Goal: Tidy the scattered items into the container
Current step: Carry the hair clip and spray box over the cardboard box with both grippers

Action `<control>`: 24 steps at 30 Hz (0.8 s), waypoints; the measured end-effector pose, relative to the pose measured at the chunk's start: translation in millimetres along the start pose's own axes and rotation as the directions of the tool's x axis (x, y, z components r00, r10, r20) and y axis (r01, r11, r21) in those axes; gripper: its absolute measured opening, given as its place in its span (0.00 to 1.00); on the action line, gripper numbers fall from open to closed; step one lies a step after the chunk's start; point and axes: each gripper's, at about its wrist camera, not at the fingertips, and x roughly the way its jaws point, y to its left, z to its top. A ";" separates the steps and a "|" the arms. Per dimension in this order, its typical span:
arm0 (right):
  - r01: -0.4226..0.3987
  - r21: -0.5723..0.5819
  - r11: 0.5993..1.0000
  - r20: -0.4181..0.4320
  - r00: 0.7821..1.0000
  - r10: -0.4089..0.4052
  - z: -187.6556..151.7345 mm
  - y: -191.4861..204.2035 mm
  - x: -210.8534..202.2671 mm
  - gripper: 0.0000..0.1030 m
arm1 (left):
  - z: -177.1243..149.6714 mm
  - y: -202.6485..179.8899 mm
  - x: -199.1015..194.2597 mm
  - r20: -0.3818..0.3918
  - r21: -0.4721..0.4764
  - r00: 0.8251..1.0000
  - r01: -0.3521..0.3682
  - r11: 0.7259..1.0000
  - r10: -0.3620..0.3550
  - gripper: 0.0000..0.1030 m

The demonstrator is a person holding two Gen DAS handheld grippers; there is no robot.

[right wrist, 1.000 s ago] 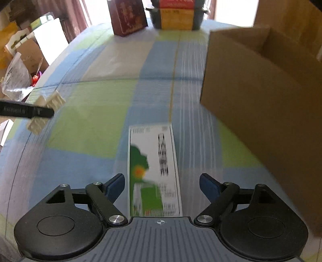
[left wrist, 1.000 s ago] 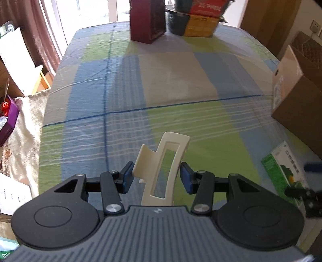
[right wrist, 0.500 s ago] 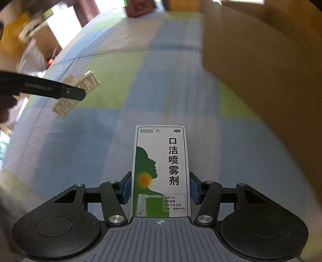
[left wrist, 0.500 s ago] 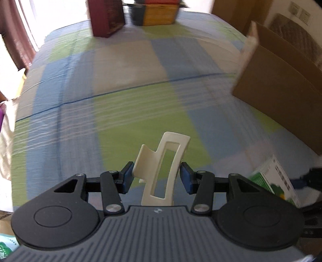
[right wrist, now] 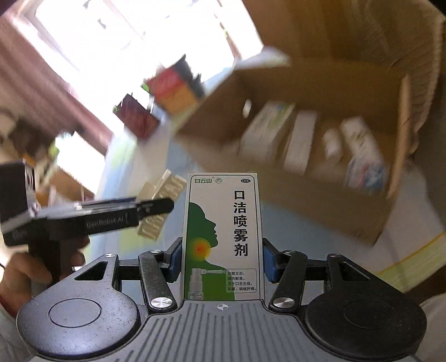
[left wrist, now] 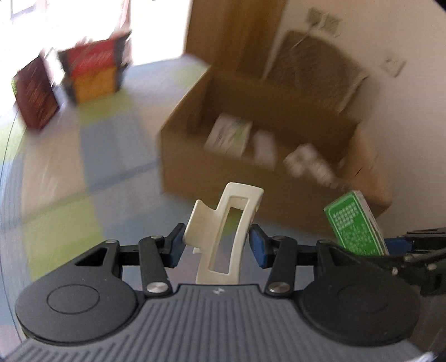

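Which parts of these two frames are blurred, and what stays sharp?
Left wrist view: the brown cardboard box is motion-smeared; the cream plastic hair clip in the left claw is sharp. Right wrist view: box smeared, window blown out; the green-and-white spray carton in the right claw is crisp.

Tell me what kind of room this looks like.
Probably a room in a home. A checked tablecloth covers the table, a curtain hangs by a bright window, and wall sockets sit behind the cardboard box.
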 end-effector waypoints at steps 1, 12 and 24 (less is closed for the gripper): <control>0.010 0.020 1.000 0.037 0.999 -0.011 9.7 -4.5 -9.4 0.56 | 13.5 -6.9 -0.4 0.016 0.022 1.000 0.001 1.000 -0.001 0.43; 0.142 0.148 0.979 0.185 0.968 -0.169 107.9 -50.7 -6.8 0.56 | 121.0 -52.9 53.0 0.042 0.179 0.998 -0.045 0.983 0.038 0.43; 0.350 0.066 0.935 0.112 0.928 -0.355 132.1 -70.3 86.3 0.56 | 137.5 -43.5 149.3 -0.070 0.252 0.984 -0.142 0.957 0.164 0.43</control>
